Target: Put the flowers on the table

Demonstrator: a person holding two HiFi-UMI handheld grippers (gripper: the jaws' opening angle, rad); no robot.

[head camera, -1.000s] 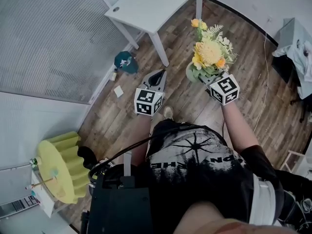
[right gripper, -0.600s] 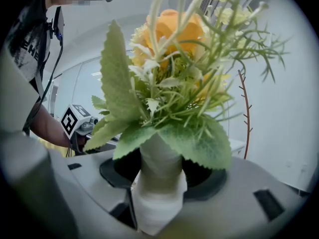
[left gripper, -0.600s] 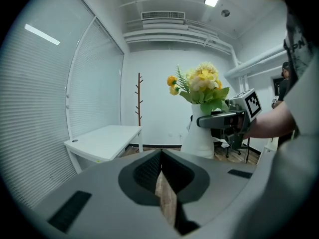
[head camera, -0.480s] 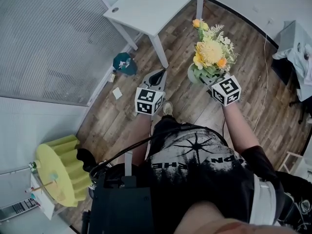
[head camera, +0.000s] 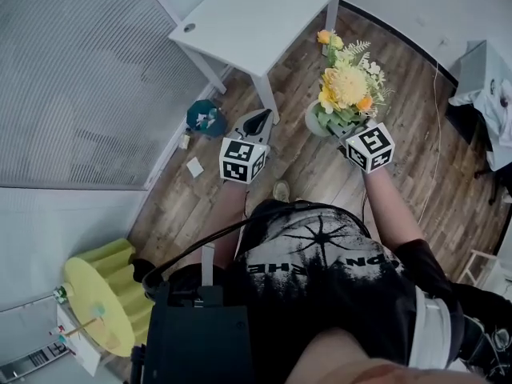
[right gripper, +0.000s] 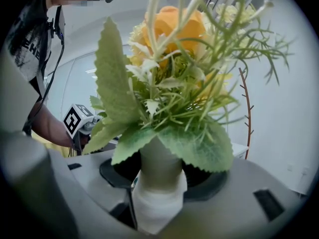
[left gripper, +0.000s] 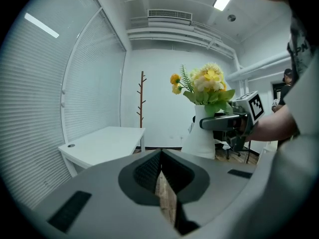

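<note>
A bunch of yellow and orange artificial flowers point(head camera: 346, 86) with green leaves stands in a white vase point(head camera: 314, 120). My right gripper point(head camera: 336, 128) is shut on the vase's narrow neck point(right gripper: 158, 171) and holds it upright in the air above the wooden floor. The leaves point(right gripper: 169, 133) fill the right gripper view. The white table point(head camera: 256, 14) stands ahead and to the left, its top bare. My left gripper point(head camera: 258, 123) is shut and holds nothing, level with the vase and to its left. In the left gripper view, the vase point(left gripper: 202, 136) hangs to the right of the table point(left gripper: 102, 143).
On the floor by the table leg lie a teal object point(head camera: 206, 118) and a white paper scrap point(head camera: 194, 166). A yellow pleated object point(head camera: 100, 290) sits at lower left. A cable point(head camera: 436, 134) runs along the floor at right. A wooden coat stand point(left gripper: 141, 108) is behind the table.
The table now fills more of the head view and sits closer to both grippers. The vase stays in the right gripper; the left gripper has edged forward.
</note>
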